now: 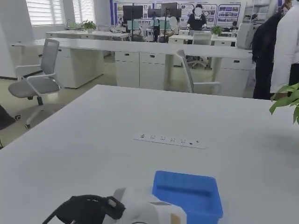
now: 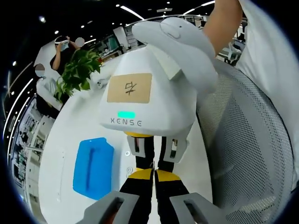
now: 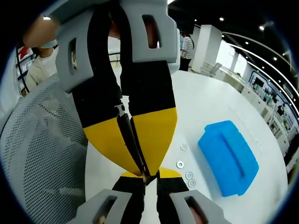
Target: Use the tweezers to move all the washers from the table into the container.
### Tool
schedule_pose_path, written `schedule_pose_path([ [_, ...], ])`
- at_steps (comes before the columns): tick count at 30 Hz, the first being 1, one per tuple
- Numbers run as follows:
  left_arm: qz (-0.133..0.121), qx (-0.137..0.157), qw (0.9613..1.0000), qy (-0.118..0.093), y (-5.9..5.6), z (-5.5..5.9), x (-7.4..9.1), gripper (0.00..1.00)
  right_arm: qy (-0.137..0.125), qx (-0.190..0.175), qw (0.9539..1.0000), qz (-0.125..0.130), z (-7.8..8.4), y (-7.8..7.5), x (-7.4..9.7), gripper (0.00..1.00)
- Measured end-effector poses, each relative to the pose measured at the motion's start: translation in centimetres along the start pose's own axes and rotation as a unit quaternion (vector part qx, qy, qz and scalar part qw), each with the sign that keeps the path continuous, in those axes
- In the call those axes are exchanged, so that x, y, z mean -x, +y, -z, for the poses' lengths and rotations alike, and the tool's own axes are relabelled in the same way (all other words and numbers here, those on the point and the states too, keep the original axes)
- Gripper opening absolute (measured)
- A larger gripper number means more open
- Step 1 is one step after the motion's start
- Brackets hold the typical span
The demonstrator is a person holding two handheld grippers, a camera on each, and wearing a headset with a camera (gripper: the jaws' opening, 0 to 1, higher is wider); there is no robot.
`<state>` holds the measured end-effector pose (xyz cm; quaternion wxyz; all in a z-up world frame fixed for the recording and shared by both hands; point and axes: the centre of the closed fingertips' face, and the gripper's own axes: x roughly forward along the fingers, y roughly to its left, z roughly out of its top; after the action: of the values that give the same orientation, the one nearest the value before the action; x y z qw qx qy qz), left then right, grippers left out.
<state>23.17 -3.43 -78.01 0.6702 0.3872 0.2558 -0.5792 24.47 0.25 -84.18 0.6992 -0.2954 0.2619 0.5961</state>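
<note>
The bare white table [image 1: 93,140] spreads across the head view. In the right gripper view the blue rectangular plastic container [image 3: 229,156] lies at right. My left gripper [image 2: 154,175] reaches down from the top there, jaws clamped on the thin dark metal tweezers [image 3: 130,135]. My right gripper [image 3: 150,176] meets their tip; whether it grips, I cannot tell. Four small silver washers [image 3: 180,164] lie between tip and container.

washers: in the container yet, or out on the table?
Out. Four washers lie on the table beside the blue container, as the right gripper view shows.
</note>
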Motion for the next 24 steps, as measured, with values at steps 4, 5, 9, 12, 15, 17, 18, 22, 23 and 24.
schedule_pose_path([
  [4, 0.007, -0.008, 0.9999, -0.001, -0.1, -0.1, -0.2, 0.00, -0.001, -0.004, 1.0000, 0.000, 0.1, 0.1, 0.0, 0.03],
  [5, 0.004, -0.006, 1.0000, -0.002, -0.1, -0.2, -0.3, 0.00, -0.001, -0.006, 1.0000, 0.001, 0.2, 0.1, 0.0, 0.02],
  [9, -0.028, 0.040, 0.9983, -0.031, 0.2, -0.5, -0.7, 0.00, -0.010, -0.046, 0.9989, 0.002, 0.4, -0.2, 0.2, 0.02],
  [12, -0.053, 0.071, 0.9954, -0.038, 0.3, -0.3, -0.7, 0.00, -0.012, -0.055, 0.9984, 0.007, 0.4, -0.3, 0.2, 0.02],
  [15, -0.090, 0.116, 0.9879, -0.049, 0.4, 0.0, -0.6, 0.00, -0.009, -0.058, 0.9982, 0.011, 0.3, -0.2, 0.2, 0.02],
  [17, -0.112, 0.140, 0.9822, -0.057, 0.5, 0.1, -0.4, 0.00, -0.009, -0.058, 0.9981, 0.014, 0.2, -0.2, 0.3, 0.02],
  [18, -0.125, 0.150, 0.9789, -0.058, 0.7, 0.2, -0.2, 0.01, -0.009, -0.061, 0.9979, 0.017, 0.2, -0.2, 0.3, 0.02],
  [22, -0.187, 0.200, 0.9585, -0.078, 1.7, 0.5, 1.1, 0.07, -0.011, -0.065, 0.9976, 0.022, 0.2, -0.1, 0.4, 0.02],
  [23, -0.190, 0.212, 0.9548, -0.085, 1.6, 0.5, 1.4, 0.08, -0.011, -0.066, 0.9975, 0.023, 0.2, 0.0, 0.5, 0.02],
  [24, -0.200, 0.235, 0.9464, -0.095, 1.8, 0.6, 1.8, 0.09, -0.010, -0.066, 0.9975, 0.024, 0.1, 0.0, 0.5, 0.02],
])
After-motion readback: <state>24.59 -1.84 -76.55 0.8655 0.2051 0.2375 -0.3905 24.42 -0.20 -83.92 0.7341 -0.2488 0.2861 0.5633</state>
